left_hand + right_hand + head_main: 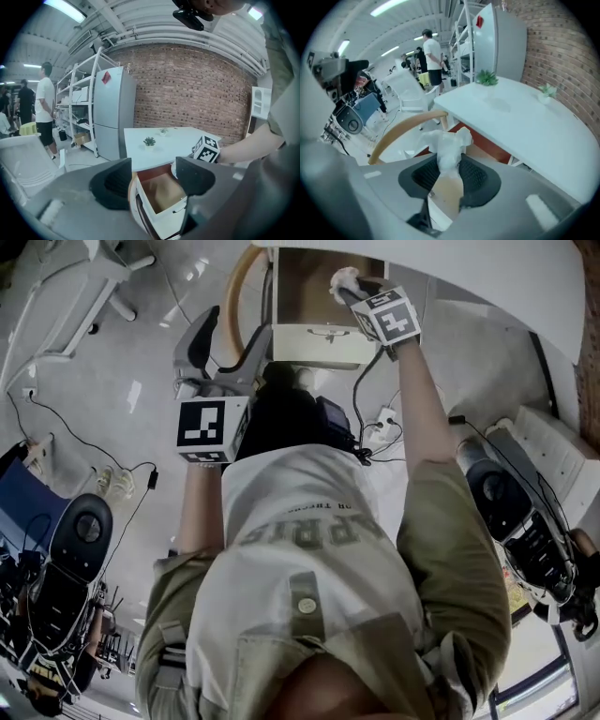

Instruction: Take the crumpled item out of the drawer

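Right gripper view: your right tool (450,171) clamps the crumpled item (446,143) above the open drawer (446,192); your left tool (151,180) gapes empty near that drawer.

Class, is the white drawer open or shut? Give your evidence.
Open: the drawer stands pulled out, its brown inside exposed from above.

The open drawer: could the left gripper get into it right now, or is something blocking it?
Probably yes. The left gripper is open and empty, the drawer stands open beyond its jaws, nothing between. The right gripper, holding the crumpled item, sits at one corner only.
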The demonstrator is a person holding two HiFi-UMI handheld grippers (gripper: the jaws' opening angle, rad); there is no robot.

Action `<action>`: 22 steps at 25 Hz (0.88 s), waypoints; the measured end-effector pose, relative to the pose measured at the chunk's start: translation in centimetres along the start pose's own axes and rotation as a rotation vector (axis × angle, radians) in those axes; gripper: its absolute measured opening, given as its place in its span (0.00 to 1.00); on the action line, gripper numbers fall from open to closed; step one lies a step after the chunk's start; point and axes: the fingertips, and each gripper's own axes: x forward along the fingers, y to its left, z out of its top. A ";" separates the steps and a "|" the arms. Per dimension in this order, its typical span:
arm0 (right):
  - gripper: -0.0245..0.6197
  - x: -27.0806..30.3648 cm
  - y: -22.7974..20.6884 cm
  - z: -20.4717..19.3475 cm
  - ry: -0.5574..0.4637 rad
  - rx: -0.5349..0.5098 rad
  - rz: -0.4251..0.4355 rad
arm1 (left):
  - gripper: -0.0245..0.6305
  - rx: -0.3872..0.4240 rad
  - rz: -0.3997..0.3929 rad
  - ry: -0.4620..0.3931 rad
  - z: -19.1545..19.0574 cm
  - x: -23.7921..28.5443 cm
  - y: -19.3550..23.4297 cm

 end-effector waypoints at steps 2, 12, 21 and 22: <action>0.24 -3.2 0.9 1.2 -0.070 0.052 -0.024 | 0.51 0.004 -0.001 -0.015 1.1 -1.3 -0.2; 0.24 -20.1 5.3 9.0 -0.532 0.289 -0.219 | 0.51 0.048 0.003 -0.173 8.1 -6.5 2.0; 0.24 -28.4 8.3 10.4 -0.747 0.296 -0.395 | 0.44 0.097 -0.020 -0.270 12.2 -7.4 0.6; 0.24 -28.9 8.5 10.5 -0.763 0.299 -0.409 | 0.43 0.101 -0.022 -0.276 12.4 -7.4 0.4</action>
